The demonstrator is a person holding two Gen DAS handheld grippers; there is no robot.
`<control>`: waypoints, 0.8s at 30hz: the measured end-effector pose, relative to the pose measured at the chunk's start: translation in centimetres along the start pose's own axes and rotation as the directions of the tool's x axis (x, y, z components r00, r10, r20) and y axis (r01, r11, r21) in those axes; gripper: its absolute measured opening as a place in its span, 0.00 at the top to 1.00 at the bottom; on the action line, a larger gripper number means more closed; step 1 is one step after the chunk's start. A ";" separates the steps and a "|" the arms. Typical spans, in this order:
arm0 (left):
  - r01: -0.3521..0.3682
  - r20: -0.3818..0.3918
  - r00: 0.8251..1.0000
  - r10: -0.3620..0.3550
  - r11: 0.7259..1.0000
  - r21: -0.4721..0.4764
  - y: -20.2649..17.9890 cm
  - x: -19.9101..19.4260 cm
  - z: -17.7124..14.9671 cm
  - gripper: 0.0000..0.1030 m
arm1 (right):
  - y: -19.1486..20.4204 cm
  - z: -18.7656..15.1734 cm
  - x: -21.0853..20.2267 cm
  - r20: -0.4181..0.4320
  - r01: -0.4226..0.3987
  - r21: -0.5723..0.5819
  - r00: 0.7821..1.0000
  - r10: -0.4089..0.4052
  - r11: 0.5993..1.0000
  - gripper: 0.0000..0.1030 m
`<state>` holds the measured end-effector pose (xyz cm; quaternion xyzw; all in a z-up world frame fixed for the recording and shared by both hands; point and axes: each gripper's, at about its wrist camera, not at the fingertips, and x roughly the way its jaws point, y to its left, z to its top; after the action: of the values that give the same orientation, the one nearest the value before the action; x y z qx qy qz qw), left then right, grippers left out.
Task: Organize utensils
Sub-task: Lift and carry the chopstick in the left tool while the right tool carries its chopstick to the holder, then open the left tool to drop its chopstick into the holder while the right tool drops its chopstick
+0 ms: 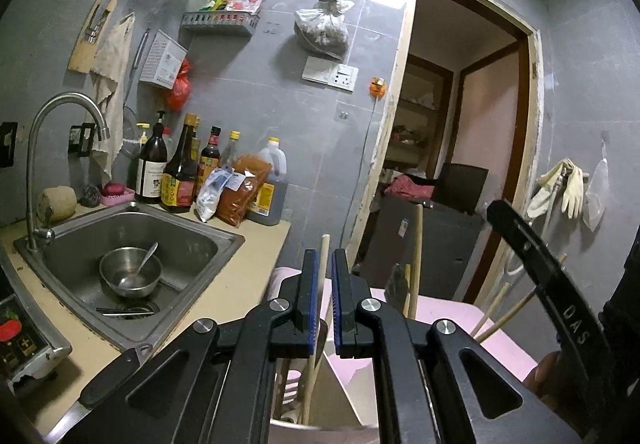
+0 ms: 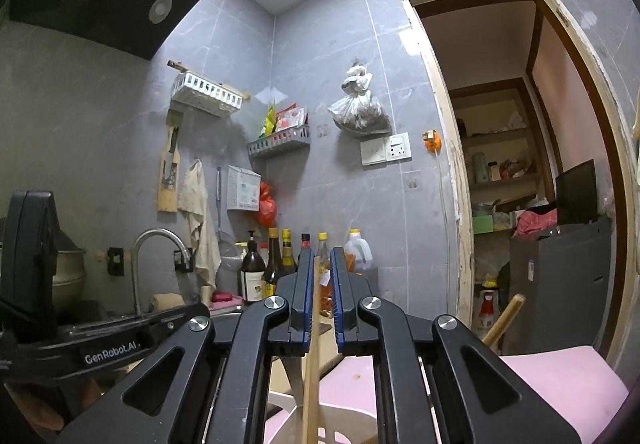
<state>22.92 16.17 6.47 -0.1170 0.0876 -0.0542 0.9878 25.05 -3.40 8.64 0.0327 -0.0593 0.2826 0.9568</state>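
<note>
Pinching upright chopstick [image 2: 311, 364], long axis near vertical: right gripper [image 2: 320, 300]; left gripper [image 1: 325, 296] likewise on chopstick [image 1: 320, 324].

Steel sink [image 1: 192, 244] set into the beige counter [image 1: 224, 296], gooseneck faucet [image 1: 60, 112] arching over it. Sauce bottles [image 1: 180, 168] lined up against grey tiled wall. Plastic bag [image 1: 320, 24] hanging high, open doorway [image 1: 460, 132] at right.
</note>
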 end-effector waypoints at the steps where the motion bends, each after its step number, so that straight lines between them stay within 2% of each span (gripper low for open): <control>1: 0.002 -0.002 1.000 -0.002 1.000 0.000 -0.1 -0.1 0.0 0.95 | 0.0 0.2 -0.2 0.003 0.000 -0.001 1.000 0.000 1.000 0.91; 5: 0.015 0.004 1.000 -0.015 1.000 0.004 -0.8 -0.7 0.2 0.88 | -0.3 0.7 -1.1 0.014 -0.001 -0.007 1.000 0.001 1.000 0.81; 8: 0.024 0.005 1.000 -0.024 1.000 0.003 -1.3 -1.2 0.5 0.77 | -0.5 1.3 -1.8 0.019 0.004 -0.018 1.000 -0.003 1.000 0.80; 13: 0.032 0.005 0.999 -0.032 0.999 0.010 -2.5 -1.9 1.0 0.74 | -1.3 2.1 -3.1 0.027 0.024 -0.023 0.999 -0.023 0.999 0.76; 15: 0.034 0.005 0.999 -0.034 0.999 0.018 -3.1 -2.3 1.1 0.66 | -1.7 2.4 -3.7 0.024 0.035 -0.020 0.999 -0.034 0.999 0.75; 19: 0.038 -0.002 0.999 -0.038 0.999 0.031 -4.1 -2.6 1.2 0.64 | -2.6 2.7 -4.8 0.008 0.050 -0.009 0.999 -0.050 0.999 0.66; 24: 0.048 -0.006 0.999 -0.047 0.998 0.045 -5.4 -3.1 1.0 0.53 | -3.8 2.9 -6.5 -0.021 0.090 0.002 0.996 -0.090 0.996 0.58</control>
<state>19.59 11.58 9.19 -0.0964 0.0858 -0.0799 0.9884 21.41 -10.42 10.59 0.0336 -0.0476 0.2395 0.9691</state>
